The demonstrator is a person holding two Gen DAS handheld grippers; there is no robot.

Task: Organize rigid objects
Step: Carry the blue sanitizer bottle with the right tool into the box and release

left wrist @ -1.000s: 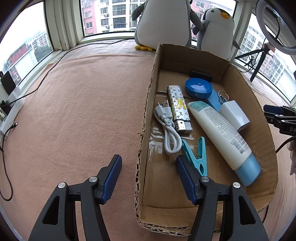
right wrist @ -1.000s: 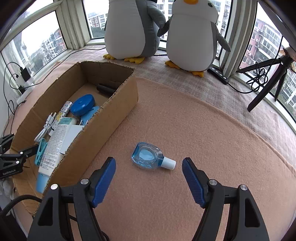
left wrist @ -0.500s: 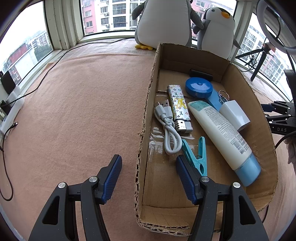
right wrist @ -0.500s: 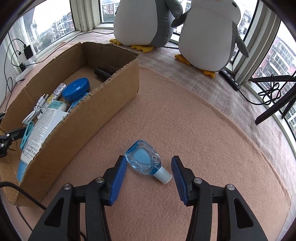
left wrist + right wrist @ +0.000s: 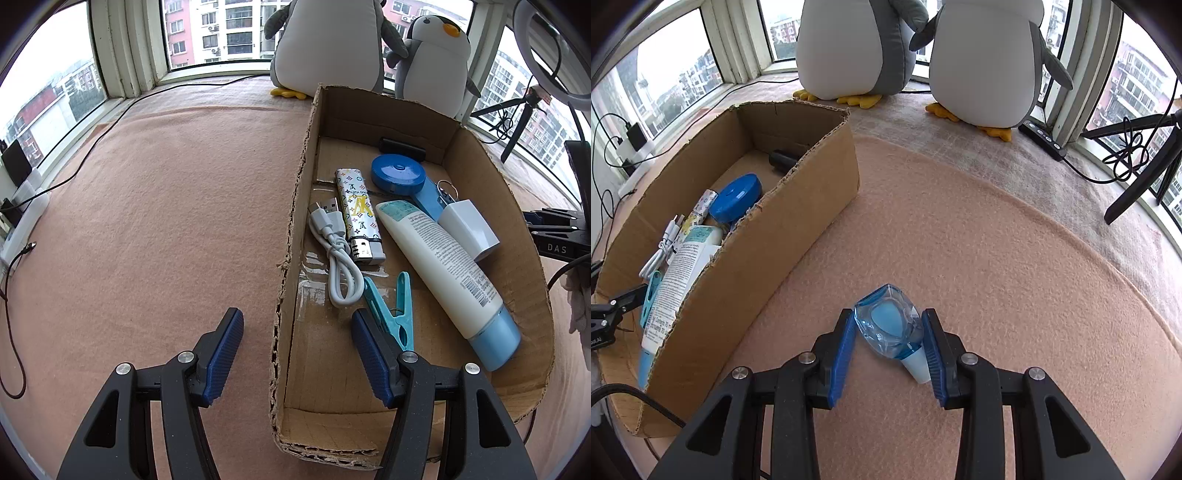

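Observation:
A small clear-blue bottle [image 5: 886, 319] with a white cap lies on the peach blanket, cap towards me. My right gripper [image 5: 889, 332] is shut on the bottle, both blue pads against its sides. To its left stands an open cardboard box [image 5: 768, 258]. Inside it lie a patterned lighter [image 5: 357, 214], a white USB cable [image 5: 338, 254], a blue tape measure [image 5: 397, 173], a white cream tube [image 5: 443, 266], a teal clothespin [image 5: 391, 310] and a white charger [image 5: 469, 229]. My left gripper [image 5: 295, 325] is open, straddling the box's left wall [image 5: 295, 206] and holding nothing.
Two penguin plush toys [image 5: 857, 44] [image 5: 982, 59] stand at the window behind the box. A black tripod [image 5: 1137, 170] and a power strip [image 5: 1043, 138] sit at the right. Cables [image 5: 74, 173] run along the left edge. Bare blanket [image 5: 997, 258] spreads right of the box.
My right gripper moved forward over the blue bottle and its fingers closed from wide open onto the bottle's sides. The left gripper and the box contents stayed put.

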